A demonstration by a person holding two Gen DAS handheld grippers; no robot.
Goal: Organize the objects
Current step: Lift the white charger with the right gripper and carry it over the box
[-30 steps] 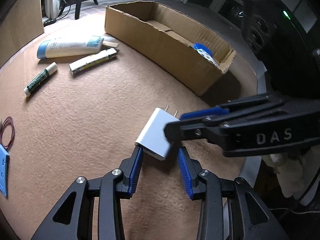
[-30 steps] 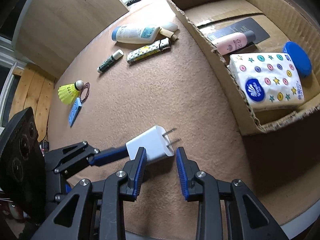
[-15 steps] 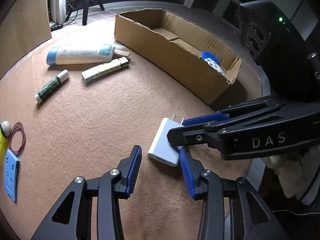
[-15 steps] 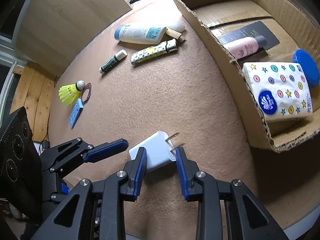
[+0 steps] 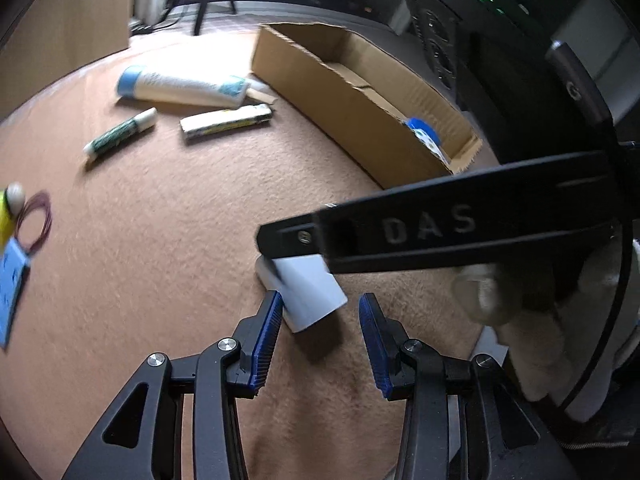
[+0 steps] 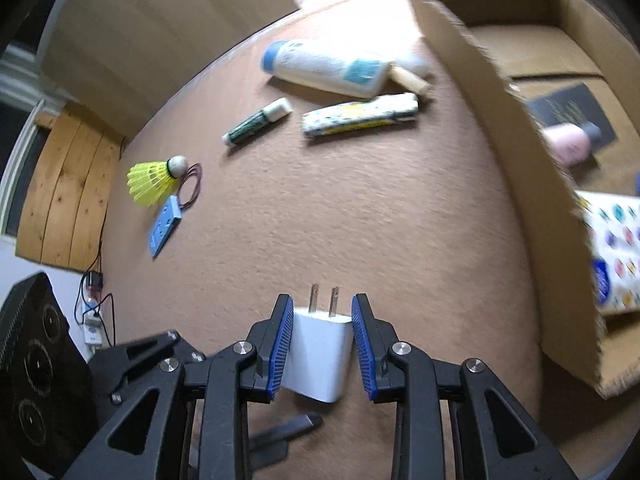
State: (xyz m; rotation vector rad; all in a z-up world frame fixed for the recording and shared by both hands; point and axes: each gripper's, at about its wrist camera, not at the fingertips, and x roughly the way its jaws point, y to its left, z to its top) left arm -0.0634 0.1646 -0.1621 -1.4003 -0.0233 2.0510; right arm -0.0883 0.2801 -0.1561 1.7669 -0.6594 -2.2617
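At the far left of the right wrist view a yellow shuttlecock (image 6: 154, 180) lay on the tan felt tabletop (image 6: 360, 220), with a dark rubber band (image 6: 190, 184) and a small blue card (image 6: 164, 232) just beside it. Further right lay a green-and-white stick (image 6: 258, 120), a patterned tube (image 6: 360, 118) and a white bottle with a blue cap (image 6: 332, 66).

In the middle, the right gripper (image 6: 320, 340) was clamped on the white plug adapter (image 6: 318, 356), one blue pad against each side of its body, prongs pointing forward and clear of the pads. The adapter looked lifted off the felt, casting a shadow beneath. In the left wrist view the left gripper (image 5: 320, 336) stood with its jaws apart; one pad was right at the adapter's edge (image 5: 308, 296), the other well clear, so it did not grip.

At the right stood the cardboard box (image 6: 500, 128), already holding a pink bottle (image 6: 568, 146), a dark card (image 6: 568, 112) and a dotted tissue pack (image 6: 616, 248).

To do the step well, I would judge the right hand should carry the adapter over the torn near wall of the box, high enough that the prongs do not catch the cardboard, and lower it into the bare floor space behind the pink bottle before letting go. The left gripper should draw back first.

The only legible writing was "DAS", on the side of the right gripper's finger (image 5: 432, 224). The labels on the bottles and tubes were too blurred to read.
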